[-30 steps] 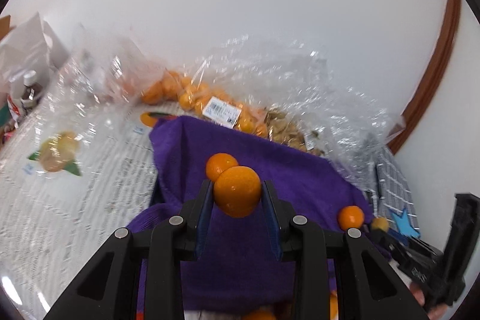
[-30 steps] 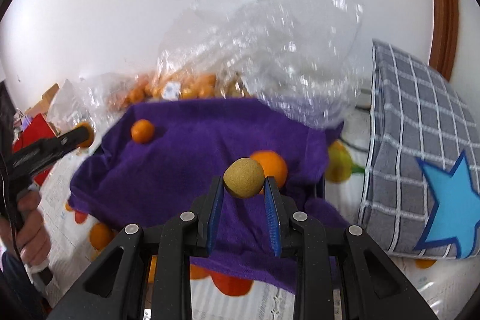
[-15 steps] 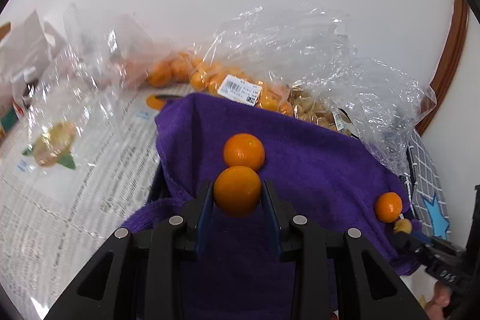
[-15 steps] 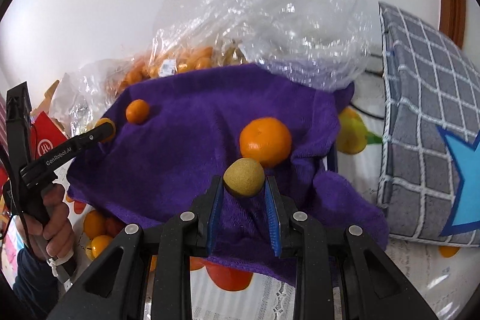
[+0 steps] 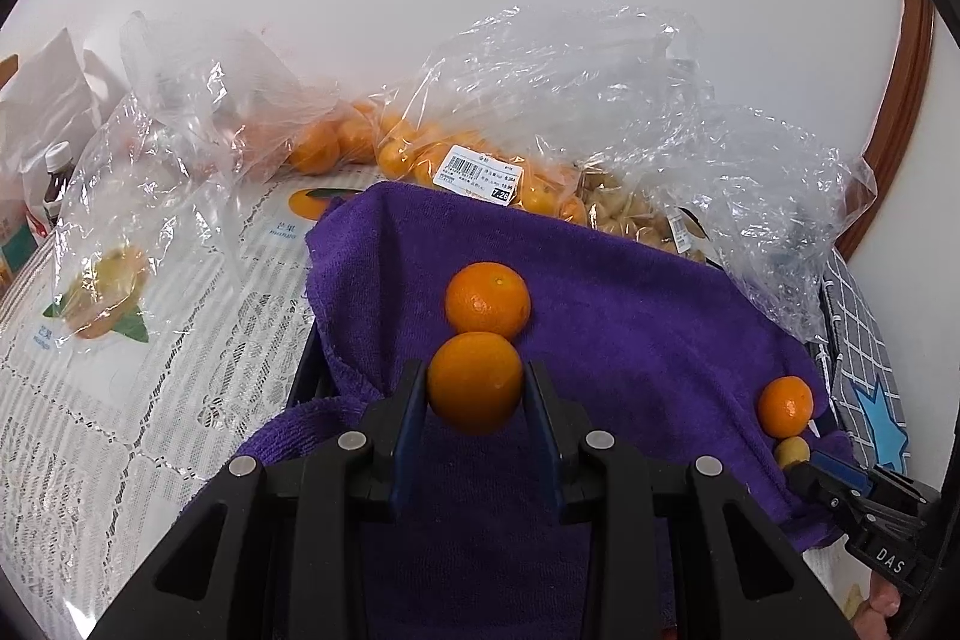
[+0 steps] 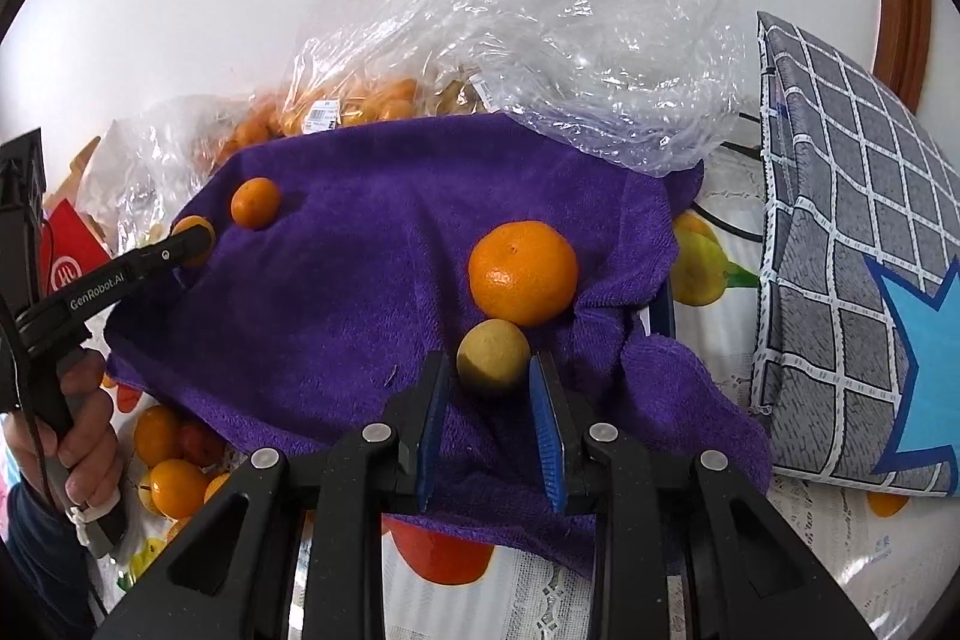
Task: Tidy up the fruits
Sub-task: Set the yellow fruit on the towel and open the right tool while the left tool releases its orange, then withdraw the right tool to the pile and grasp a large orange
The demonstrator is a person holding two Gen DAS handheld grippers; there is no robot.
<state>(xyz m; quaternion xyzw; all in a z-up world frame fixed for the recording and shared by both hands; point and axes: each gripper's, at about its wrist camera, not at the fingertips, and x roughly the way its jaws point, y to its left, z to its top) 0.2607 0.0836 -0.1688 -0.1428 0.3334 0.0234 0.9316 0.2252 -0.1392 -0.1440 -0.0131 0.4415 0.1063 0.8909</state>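
A purple towel is draped over a dark crate. My left gripper is shut on a small orange low over the towel, just in front of another orange lying there. My right gripper has its jaws opening around a yellow-green round fruit. This fruit rests on the towel, with a thin gap at the left pad, and a larger orange lies right behind it. A small orange lies at the towel's far left, beside the left gripper.
Clear plastic bags of small oranges and pale fruit lie behind the towel, against the white wall. A grey checked cushion with a blue star stands to the right. Loose fruit lies on the lace tablecloth, left of the towel. A hand holds the left gripper.
Both grippers have sunk closer to the towel with their fruit. The right pads, tight on the yellow-green fruit before, now show a gap on the left side.
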